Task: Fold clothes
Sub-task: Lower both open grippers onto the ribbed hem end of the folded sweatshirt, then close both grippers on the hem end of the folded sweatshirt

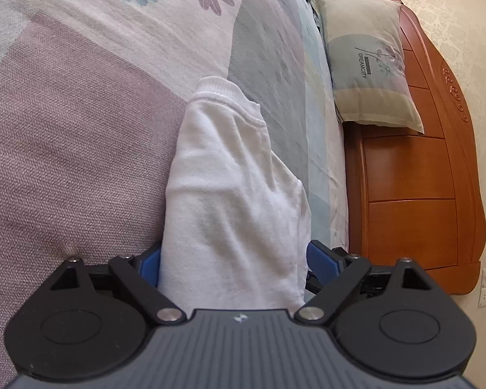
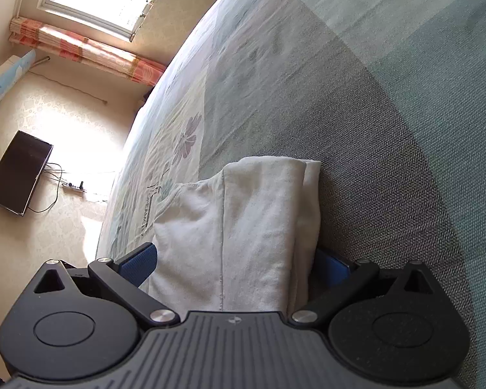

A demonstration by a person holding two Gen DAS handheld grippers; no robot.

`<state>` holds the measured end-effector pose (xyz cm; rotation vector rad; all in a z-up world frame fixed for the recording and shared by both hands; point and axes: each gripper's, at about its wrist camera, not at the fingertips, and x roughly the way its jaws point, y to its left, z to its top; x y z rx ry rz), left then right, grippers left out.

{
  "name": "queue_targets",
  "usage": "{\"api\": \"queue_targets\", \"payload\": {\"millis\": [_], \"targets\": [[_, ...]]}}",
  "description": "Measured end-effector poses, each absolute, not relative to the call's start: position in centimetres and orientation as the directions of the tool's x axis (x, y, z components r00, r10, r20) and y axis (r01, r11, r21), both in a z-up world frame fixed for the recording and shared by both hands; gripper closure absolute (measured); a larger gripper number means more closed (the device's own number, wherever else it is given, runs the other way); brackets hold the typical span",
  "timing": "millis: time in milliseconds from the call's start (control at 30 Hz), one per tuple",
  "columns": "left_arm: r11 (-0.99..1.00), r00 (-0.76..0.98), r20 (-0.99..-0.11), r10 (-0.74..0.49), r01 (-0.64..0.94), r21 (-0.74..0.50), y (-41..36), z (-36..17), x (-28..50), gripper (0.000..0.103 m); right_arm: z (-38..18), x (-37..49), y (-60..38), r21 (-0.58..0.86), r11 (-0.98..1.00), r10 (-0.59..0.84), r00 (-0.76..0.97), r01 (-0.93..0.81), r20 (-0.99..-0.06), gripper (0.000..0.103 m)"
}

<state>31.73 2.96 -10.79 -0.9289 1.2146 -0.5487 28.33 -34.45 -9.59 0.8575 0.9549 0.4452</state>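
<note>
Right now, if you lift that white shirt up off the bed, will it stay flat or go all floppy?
Probably floppy: the white shirt is soft folded cloth, creased and bulging between the left tongs. It looks light, since the right tongs hold it by a pinch. It likely won't slip; blue pads press both sides.

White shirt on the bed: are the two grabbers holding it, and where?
Yes. The left gripper clamps the folded white shirt near its collar end; the right gripper clamps its thick folded layers at the other end.
</note>
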Motion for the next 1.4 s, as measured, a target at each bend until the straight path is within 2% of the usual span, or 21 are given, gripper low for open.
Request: {"api": "queue_targets", "payload": {"millis": [233, 467, 567, 700, 867, 1133, 1400], "targets": [[0.504, 0.266, -0.519, -0.812, -0.128, -0.854, 3.7, -11.3, 30.9, 0.013, -9.5, 26.6, -34.3, 0.828, 0.560, 0.742, 0.425, 0.032, -0.518, 0.000], [0.569, 0.223, -0.564, -0.795, -0.046, -0.821, 1.8, -10.1, 32.4, 0.009, -10.3, 29.1, -34.7, 0.865, 0.495, 0.769, 0.425, 0.075, -0.477, 0.000], [0.518, 0.219, -0.520, -0.826, -0.070, -0.852, 3.0, -10.6, 30.7, 0.009, -10.2, 28.1, -35.0, 0.864, 0.499, 0.782, 0.394, 0.068, -0.483, 0.000], [0.457, 0.230, -0.475, -0.849, -0.131, -0.880, 3.8, -11.5, 31.4, 0.009, -10.8, 26.8, -35.5, 0.891, 0.448, 0.812, 0.387, 0.068, -0.438, 0.000], [0.557, 0.224, -0.549, -0.805, -0.033, -0.830, 1.5, -10.4, 32.7, 0.009, -10.8, 29.0, -34.7, 0.883, 0.461, 0.804, 0.379, 0.088, -0.458, 0.000], [0.507, 0.252, -0.503, -0.827, -0.053, -0.860, 4.2, -11.6, 29.7, 0.034, -10.4, 26.2, -34.5, 0.882, 0.471, 0.812, 0.375, 0.034, -0.448, 0.000], [0.561, 0.249, -0.544, -0.802, 0.000, -0.828, 3.0, -11.1, 30.5, 0.034, -10.2, 26.7, -34.1, 0.857, 0.515, 0.804, 0.370, -0.038, -0.466, 0.003]]}}
